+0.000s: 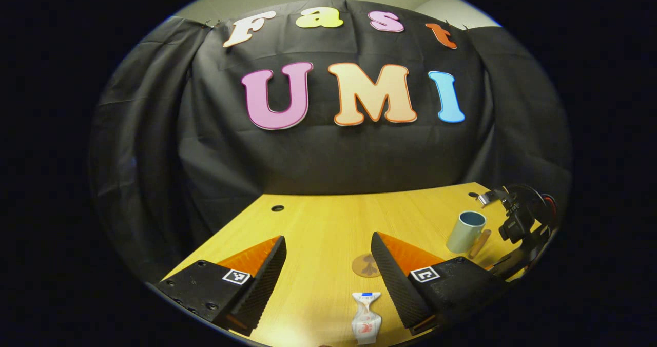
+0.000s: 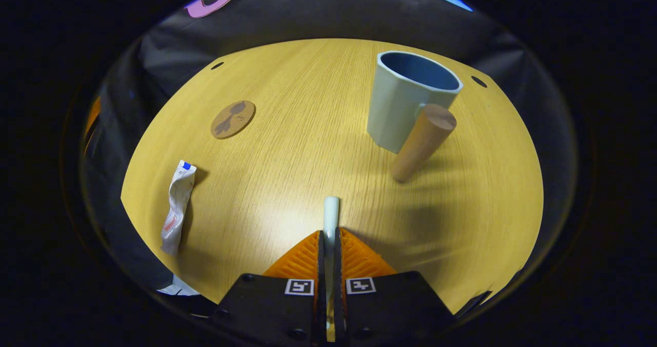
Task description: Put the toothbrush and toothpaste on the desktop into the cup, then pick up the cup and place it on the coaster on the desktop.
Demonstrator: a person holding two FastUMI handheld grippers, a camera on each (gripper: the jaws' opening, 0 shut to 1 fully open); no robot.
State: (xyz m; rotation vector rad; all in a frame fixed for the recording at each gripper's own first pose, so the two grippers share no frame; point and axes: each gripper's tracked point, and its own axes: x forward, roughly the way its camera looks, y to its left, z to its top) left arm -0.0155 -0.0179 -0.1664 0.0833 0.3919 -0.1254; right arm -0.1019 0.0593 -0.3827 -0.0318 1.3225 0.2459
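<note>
While its fingers clamp a pale toothbrush (image 2: 331, 214), the right gripper (image 2: 328, 236) hides most of the handle, so just one end pokes out ahead over the desk (image 2: 308, 131). Beyond it to the right stands the cup (image 2: 405, 98), its wooden handle nearest. The left gripper (image 1: 328, 265) gapes wide above the toothpaste (image 1: 366, 317); the coaster (image 1: 365, 266) lies just past, partly behind one finger.

Your left gripper (image 1: 328, 275) hangs above the desk with its fingers spread wide apart — nothing between them. Your right gripper (image 2: 328, 244) is pinched closed, both fingers pressing on a thin white stick, the toothbrush (image 2: 331, 214), whose end juts out ahead of the tips.
</note>
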